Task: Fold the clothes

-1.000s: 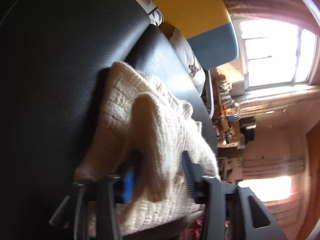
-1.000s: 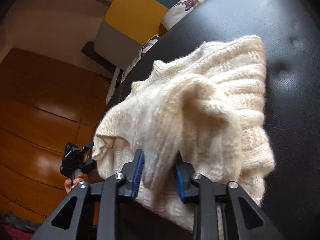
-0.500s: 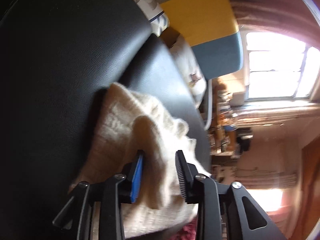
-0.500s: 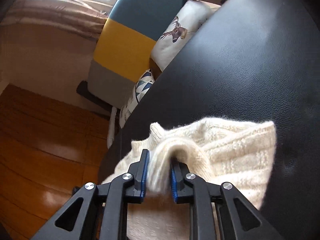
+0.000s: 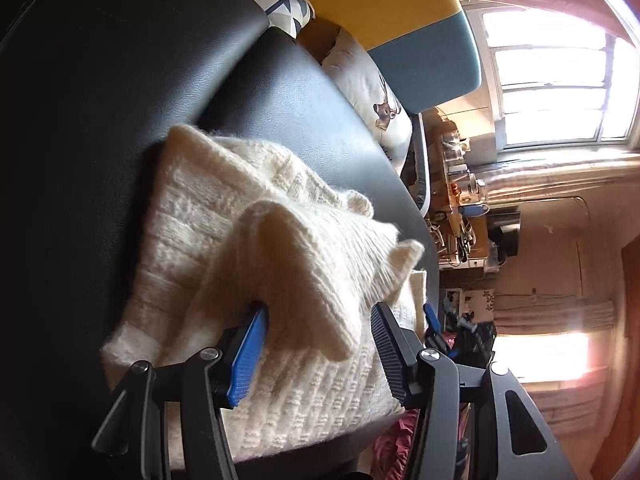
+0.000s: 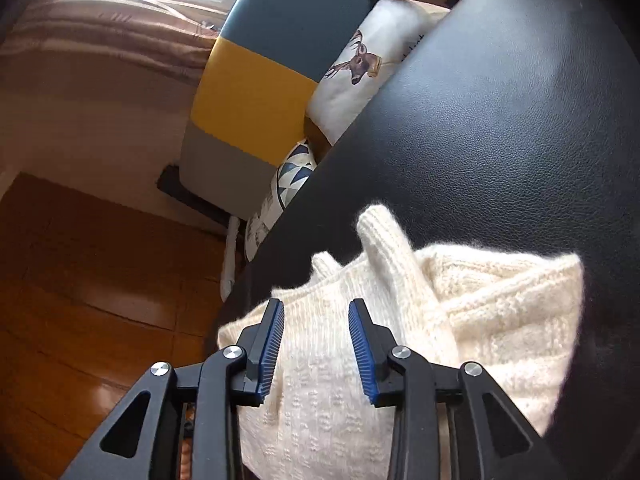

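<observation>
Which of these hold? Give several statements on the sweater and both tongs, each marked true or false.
1. A cream knit sweater lies on a black leather surface. True.
2. The right tongs are clamped on a fold of the sweater. False: their jaws stand apart over the knit and pinch nothing.
3. A cushion with a deer print sits beyond the black surface. True.
4. The left tongs are shut. False: they are wide open, with a raised fold of the sweater between the fingers.
</observation>
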`<state>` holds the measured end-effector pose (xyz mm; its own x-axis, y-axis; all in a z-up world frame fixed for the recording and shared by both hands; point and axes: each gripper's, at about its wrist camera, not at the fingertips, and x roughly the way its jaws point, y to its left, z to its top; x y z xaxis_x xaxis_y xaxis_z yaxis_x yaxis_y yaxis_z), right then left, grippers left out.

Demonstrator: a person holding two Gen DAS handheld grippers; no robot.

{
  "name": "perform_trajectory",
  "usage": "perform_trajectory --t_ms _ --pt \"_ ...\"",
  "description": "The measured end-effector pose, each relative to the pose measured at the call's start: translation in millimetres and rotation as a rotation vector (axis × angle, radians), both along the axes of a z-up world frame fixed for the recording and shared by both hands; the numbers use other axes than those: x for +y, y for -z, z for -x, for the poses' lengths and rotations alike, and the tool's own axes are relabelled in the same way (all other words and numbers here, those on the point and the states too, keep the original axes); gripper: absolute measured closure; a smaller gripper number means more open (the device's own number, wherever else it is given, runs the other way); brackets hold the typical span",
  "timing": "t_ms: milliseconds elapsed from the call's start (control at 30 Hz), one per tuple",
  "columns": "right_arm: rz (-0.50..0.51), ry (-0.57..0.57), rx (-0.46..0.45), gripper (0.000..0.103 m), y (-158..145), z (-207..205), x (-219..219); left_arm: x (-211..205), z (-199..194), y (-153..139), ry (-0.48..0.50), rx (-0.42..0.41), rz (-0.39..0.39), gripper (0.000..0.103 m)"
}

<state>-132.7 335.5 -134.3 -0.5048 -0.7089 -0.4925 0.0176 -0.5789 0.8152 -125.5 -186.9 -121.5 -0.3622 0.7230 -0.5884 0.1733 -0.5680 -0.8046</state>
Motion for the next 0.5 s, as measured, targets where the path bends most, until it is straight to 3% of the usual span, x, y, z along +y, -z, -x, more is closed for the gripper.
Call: perform_trajectory --t_ms 133,200,333,433,467,500 --pt "-0.166 -0.103 0.054 0.064 -6.0 -26.7 -24.3 -5.0 -4.6 -20.7 -0.016 0.047 -0.014 0.05" --pt "-0.238 -0.151 0.063 0.063 -2.7 -36.7 -37.8 -0.8 -0.1 -17.3 0.007 0.021 -0.086 0.049" --pt "-0.302 -0.162 0.081 0.063 3.7 -47.7 -50.1 15.2 26.0 5.4 -0.008 -0.081 -0.204 0.037" --pt "-0.28 -0.146 0.076 0.063 6.9 -54.5 -44.9 12.0 47.9 25.9 -0.102 -0.14 -0.239 0.037" --pt "-0.27 -0.143 0.075 0.063 7.7 -55.9 -43.0 -0.2 51.3 32.5 -0.173 -0.153 -0.235 0.04" --pt "-0.261 -0.142 0.076 0.063 8.4 -54.5 -42.4 -12.8 54.6 39.1 -0.246 -0.167 -0.23 0.052"
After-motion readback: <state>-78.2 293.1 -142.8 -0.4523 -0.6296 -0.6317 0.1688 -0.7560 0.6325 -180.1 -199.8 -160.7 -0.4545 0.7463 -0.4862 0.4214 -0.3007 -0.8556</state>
